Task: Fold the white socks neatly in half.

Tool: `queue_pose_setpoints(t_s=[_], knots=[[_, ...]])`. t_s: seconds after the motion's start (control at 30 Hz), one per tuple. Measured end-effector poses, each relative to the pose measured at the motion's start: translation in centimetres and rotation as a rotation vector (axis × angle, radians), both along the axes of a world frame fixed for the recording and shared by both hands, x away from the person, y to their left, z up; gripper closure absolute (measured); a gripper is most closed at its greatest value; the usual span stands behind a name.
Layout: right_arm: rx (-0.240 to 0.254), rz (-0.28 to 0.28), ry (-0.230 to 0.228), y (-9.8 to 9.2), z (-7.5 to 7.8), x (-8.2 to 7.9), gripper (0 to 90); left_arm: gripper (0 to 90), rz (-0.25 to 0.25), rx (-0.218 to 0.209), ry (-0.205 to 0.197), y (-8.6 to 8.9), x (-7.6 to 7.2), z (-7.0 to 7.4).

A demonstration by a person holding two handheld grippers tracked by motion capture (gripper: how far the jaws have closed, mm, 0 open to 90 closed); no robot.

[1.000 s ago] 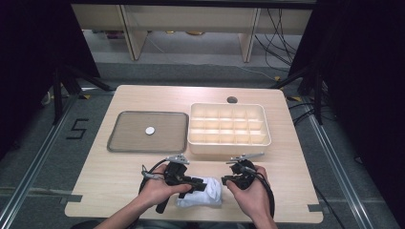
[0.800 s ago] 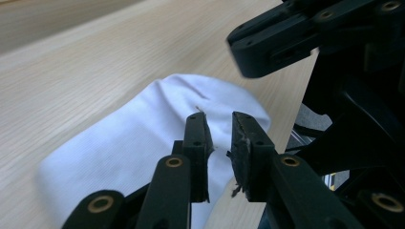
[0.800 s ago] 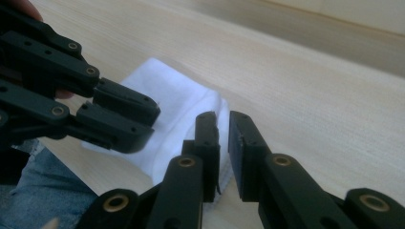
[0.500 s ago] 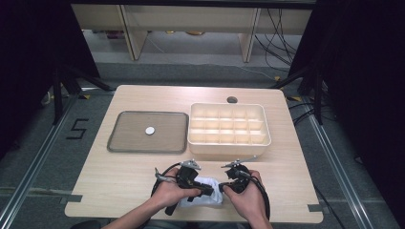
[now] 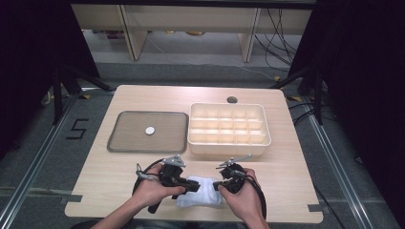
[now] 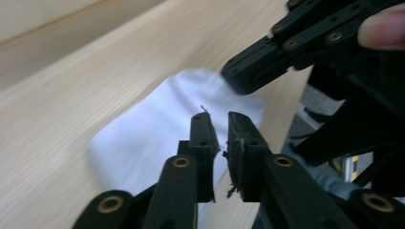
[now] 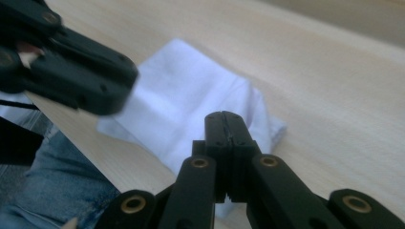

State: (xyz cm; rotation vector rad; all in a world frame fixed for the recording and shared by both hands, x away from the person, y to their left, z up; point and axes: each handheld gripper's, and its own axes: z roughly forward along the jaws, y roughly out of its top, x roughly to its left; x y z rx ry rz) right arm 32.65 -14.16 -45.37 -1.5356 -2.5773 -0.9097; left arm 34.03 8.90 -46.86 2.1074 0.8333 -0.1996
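A white folded cloth (image 5: pixel 203 194) lies near the table's front edge, between the two hands. My left gripper (image 5: pixel 193 186) points right over the cloth's left part. In the left gripper view the left gripper (image 6: pixel 223 125) has just been closing. A thin gap remains between its jaws, with the cloth (image 6: pixel 153 129) below them and nothing pinched. My right gripper (image 5: pixel 218 185) points left at the cloth's right end. In the right gripper view the right gripper (image 7: pixel 224 117) has just closed, pad on pad, above the cloth (image 7: pixel 191 95), with nothing seen between the jaws. The two grippers' tips nearly meet.
A dark flat tray (image 5: pixel 124 145) with a small white disc (image 5: pixel 150 130) sits at mid-left. A cream box of several compartments (image 5: pixel 229 147) stands at mid-right. A round hole (image 5: pixel 232 99) marks the table's far edge. The person's legs (image 7: pixel 57 191) are just below the near edge.
The left hand shifted right toward the cloth, then eased back a little. Both pairs of jaws narrowed. The cloth and the right hand stayed in place.
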Motion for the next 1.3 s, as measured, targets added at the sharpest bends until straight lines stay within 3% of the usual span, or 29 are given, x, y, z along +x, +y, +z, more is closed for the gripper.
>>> queue_pose_setpoints(t_s=[0.03, 0.13, 0.2, 0.23, 0.27, 0.37, 0.43, 0.53, 0.57, 0.6, 0.67, 0.73, 0.8, 0.93, 1.0, 1.13, 1.17, 1.3], knots=[[-0.006, -0.004, 0.013, 0.1, -0.4, 0.1, 90.0, 83.2, 0.001, 0.034, 0.016, 0.3, 0.0, -0.4], [-0.014, -0.03, 0.06, 0.1, -1.5, 0.2, 90.0, 85.4, -0.01, 0.046, 0.06, 0.6, -0.1, -1.8], [-0.025, -0.043, 0.064, 0.0, -2.3, 0.3, 90.0, 85.5, -0.004, 0.082, 0.066, 0.6, -0.3, -2.3], [-0.026, -0.047, 0.068, 0.0, -2.4, 0.4, 90.0, 85.5, 0.0, 0.074, 0.063, 0.5, -0.3, -2.7], [0.0, -0.024, 0.077, -0.1, -2.5, 0.4, 90.0, 85.5, -0.006, 0.111, 0.054, 0.5, -0.3, -2.7], [-0.024, -0.021, 0.074, 0.1, -2.3, 0.5, 90.0, 85.4, -0.016, 0.126, 0.045, 0.3, -0.2, -3.1], [-0.022, -0.028, 0.076, 0.3, -2.0, 0.4, 90.0, 84.8, -0.011, 0.113, 0.042, 0.4, -0.3, -2.9], [-0.027, -0.025, 0.034, 0.4, -1.3, 0.4, 89.1, 80.7, -0.008, 0.1, 0.03, 0.7, -0.4, -2.5], [-0.028, -0.032, 0.033, 0.5, -1.1, 0.3, 88.8, 79.5, 0.005, 0.049, 0.014, 1.2, -0.4, -1.9], [-0.007, -0.016, 0.028, 0.5, -1.0, 0.2, 88.5, 78.4, 0.015, 0.027, 0.002, 1.4, -0.4, -1.5], [0.002, -0.012, 0.034, 0.7, -0.7, 0.0, 87.8, 72.9, 0.035, 0.018, -0.041, 2.1, -0.4, -0.9], [-0.003, -0.007, 0.022, 0.8, -0.6, 0.0, 87.1, 66.6, 0.06, 0.017, -0.055, 2.6, -0.3, -0.7], [0.007, 0.007, 0.019, 1.1, -0.4, 0.0, 86.5, 59.1, 0.089, 0.036, -0.056, 3.3, 0.1, -0.9], [0.013, 0.025, 0.028, 1.8, -0.6, 0.0, 86.2, 50.5, 0.141, 0.021, -0.051, 3.8, 0.2, -1.3], [0.007, 0.03, 0.032, 1.9, -0.9, 0.1, 85.8, 48.8, 0.158, 0.004, -0.039, 3.9, 0.2, -1.4], [0.012, 0.03, 0.028, 2.1, -1.1, 0.2, 83.9, 45.9, 0.17, 0.008, -0.007, 4.2, 0.2, -1.9], [0.011, 0.029, 0.028, 2.1, -1.0, 0.2, 83.5, 45.2, 0.192, 0.017, -0.002, 4.1, 0.1, -2.0], [-0.001, 0.032, 0.025, 2.1, -1.0, 0.2, 81.6, 47.7, 0.179, -0.001, -0.019, 4.0, 0.0, -2.3]])
